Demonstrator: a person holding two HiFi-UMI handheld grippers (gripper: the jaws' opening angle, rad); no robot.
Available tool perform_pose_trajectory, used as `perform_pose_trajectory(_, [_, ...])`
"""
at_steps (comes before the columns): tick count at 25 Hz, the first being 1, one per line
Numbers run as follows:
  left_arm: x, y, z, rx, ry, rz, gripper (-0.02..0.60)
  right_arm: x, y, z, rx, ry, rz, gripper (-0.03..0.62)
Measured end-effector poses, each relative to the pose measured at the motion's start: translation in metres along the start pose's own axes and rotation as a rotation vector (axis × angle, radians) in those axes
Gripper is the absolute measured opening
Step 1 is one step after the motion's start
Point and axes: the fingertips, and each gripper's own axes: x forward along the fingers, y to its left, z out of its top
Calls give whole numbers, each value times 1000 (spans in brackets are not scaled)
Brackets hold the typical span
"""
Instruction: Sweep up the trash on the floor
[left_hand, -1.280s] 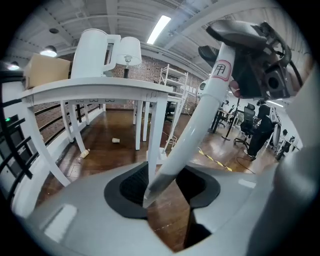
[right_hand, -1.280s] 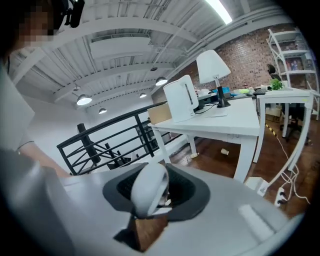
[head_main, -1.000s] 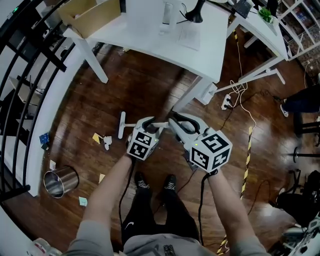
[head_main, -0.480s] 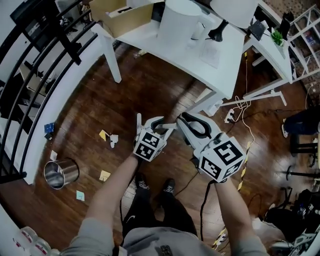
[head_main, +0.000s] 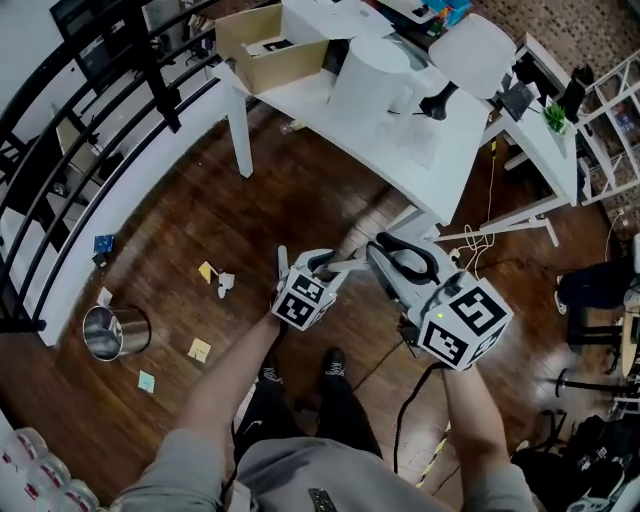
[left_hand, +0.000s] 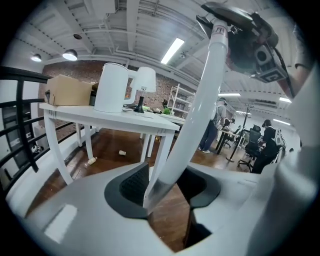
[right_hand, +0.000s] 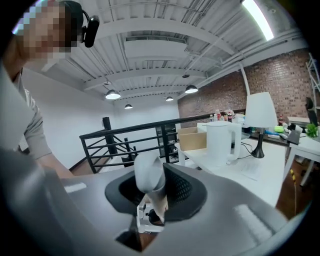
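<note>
Grey shirt (head_main: 290, 478), black trousers (head_main: 292, 405); marker-cubed left hand-held gripper (head_main: 319, 263), right hand-held gripper (head_main: 377, 251).

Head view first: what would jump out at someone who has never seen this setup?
Dead centre, the left gripper and right gripper, grey tools with black-and-white marker cubes, both clamp one long white pole; the left jaws have just been closing on it. On the dark wooden floor to the left lie yellow paper scraps near a shiny metal bin.
</note>
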Motion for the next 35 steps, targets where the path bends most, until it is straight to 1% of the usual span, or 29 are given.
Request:
perform_pose_trajectory(3, [-5,-6,2,19,14,57,150,-11,-2,7,0,-7,95,71])
perform_pose_trajectory(4, [-5,-8,2,27,24,84,124,-15,-4,8,0,-8,130,71])
perform_pose_trajectory(8, [-7,-19,-2,77,85,191,98,-30,-5,3,-32,5,290,71])
perform_pose_trajectory(9, [-8,-22,-4,72,93,215,97,-33,-3,1,-48,10,324,71])
perform_pose_trajectory(12, [-11,-29,-20,15,105,275,97,-40,8,-10,-94,28,405,72])
perform_pose_trajectory(15, [-14,-35,-38,-24,121,314,98,-42,21,-26,-115,40,461,72])
perform_pose_trajectory(18, [-25,-31,-56,-49,124,353,98,-33,34,-37,-130,54,509,72])
perform_pose_trajectory(22, [-53,-20,-84,-90,132,422,97,-16,60,-51,-141,80,594,72])
perform_pose_trajectory(25, [-83,-13,-106,-133,137,483,97,-2,91,-60,-159,101,670,72])
perform_pose_trajectory(28, [-130,1,-135,-187,132,562,97,21,136,-68,-173,114,762,72])
perform_pose_trajectory(32, [-203,20,-191,-274,143,661,98,64,208,-87,-171,150,873,72])
perform_pose_trajectory(35, [-260,41,-236,-324,149,741,98,99,266,-104,-183,169,958,72])
